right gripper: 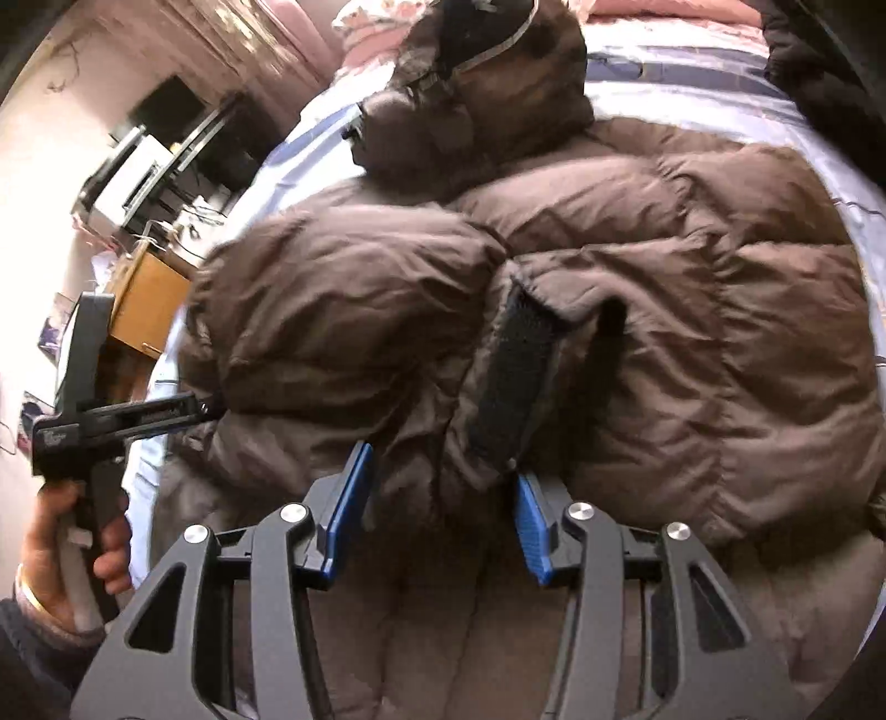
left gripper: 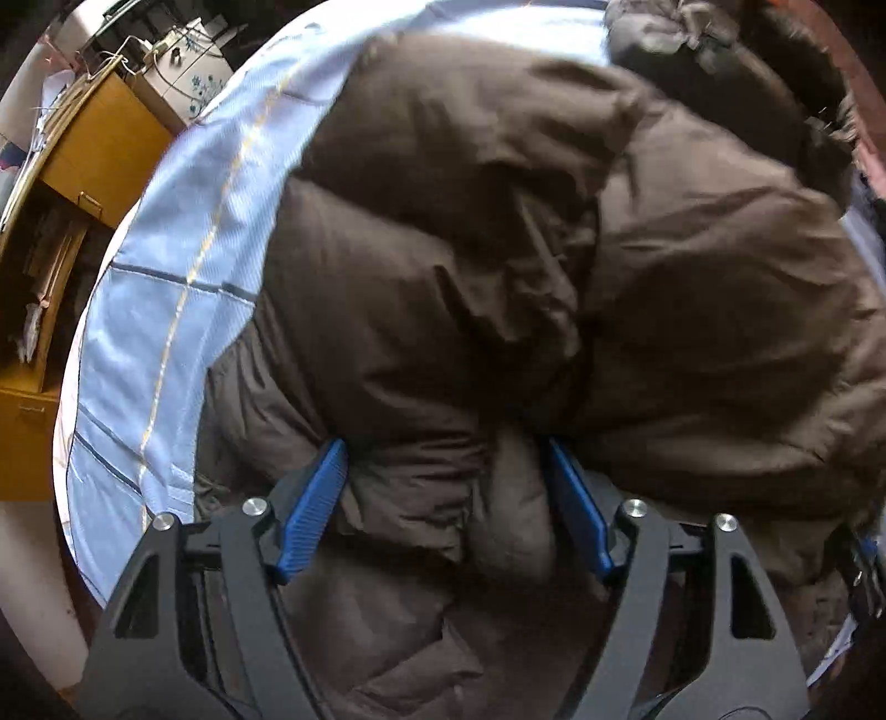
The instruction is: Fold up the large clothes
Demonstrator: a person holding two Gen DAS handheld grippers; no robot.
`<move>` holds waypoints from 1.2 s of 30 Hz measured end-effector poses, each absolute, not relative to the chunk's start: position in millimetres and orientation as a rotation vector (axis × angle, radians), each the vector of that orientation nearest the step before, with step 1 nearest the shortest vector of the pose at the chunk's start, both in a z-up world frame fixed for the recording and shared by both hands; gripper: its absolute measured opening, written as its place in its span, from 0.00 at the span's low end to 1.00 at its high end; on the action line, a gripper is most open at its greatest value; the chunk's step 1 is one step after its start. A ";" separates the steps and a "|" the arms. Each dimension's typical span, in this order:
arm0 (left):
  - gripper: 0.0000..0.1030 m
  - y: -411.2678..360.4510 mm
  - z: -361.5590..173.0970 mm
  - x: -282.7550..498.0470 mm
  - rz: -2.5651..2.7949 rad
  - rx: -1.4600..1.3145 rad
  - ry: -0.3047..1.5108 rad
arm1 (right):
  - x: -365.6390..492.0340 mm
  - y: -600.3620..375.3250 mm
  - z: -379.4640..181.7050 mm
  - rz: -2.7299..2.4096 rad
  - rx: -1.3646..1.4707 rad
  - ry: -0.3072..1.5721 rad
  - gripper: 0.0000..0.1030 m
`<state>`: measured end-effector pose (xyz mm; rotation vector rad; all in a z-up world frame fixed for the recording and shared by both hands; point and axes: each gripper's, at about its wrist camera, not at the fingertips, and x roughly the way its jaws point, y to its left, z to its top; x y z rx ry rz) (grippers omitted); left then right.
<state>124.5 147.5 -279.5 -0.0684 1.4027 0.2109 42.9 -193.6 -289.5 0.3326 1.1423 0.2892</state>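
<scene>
A big brown puffer jacket (left gripper: 554, 266) lies on a light blue bedsheet (left gripper: 166, 266). My left gripper (left gripper: 448, 459) is shut on a thick fold of the jacket's lower part, with padding bulging between the blue pads (left gripper: 310, 509). In the right wrist view the jacket (right gripper: 692, 310) has a sleeve folded across its body, with the black cuff strap (right gripper: 515, 376) near the middle and the hood (right gripper: 476, 99) at the far end. My right gripper (right gripper: 440, 471) grips jacket fabric between its blue pads (right gripper: 346, 515). The left gripper's body (right gripper: 105, 421) shows at the left, held by a hand.
A yellow wooden cabinet (left gripper: 94, 149) stands beside the bed on the left, with a white flowered box (left gripper: 188, 72) on it. A desk with dark equipment (right gripper: 160, 144) stands by the wall. A pink pillow (right gripper: 376, 27) and a dark garment (right gripper: 803, 61) lie at the bed's far end.
</scene>
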 end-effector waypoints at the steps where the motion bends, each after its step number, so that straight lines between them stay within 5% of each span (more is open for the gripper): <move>1: 0.77 147.2 -282.2 124.0 0.214 -0.057 1.407 | 52.6 -192.8 -294.5 0.279 0.333 1.125 0.49; 5: 0.86 149.8 -284.3 126.1 0.240 -0.068 1.405 | 79.1 -188.7 -300.5 0.265 0.297 1.070 0.49; 15: 0.87 151.2 -263.1 128.9 0.233 -0.080 1.320 | 100.3 -176.2 -307.0 0.197 0.154 0.985 0.53; 19: 0.87 130.0 -239.7 123.8 0.168 -0.035 1.224 | 88.6 -187.3 -281.2 0.207 0.224 1.064 0.56; 26: 0.87 49.5 -210.1 119.1 -0.011 0.198 1.037 | 54.4 -259.1 -226.2 -0.007 0.198 0.929 0.56; 32: 0.88 8.1 -243.4 153.9 -0.044 0.128 1.208 | 69.4 -324.2 -287.3 -0.169 0.298 1.066 0.55; 36: 0.98 6.3 -278.3 175.8 0.003 0.101 1.322 | 81.2 -320.4 -323.6 -0.175 0.205 1.112 0.55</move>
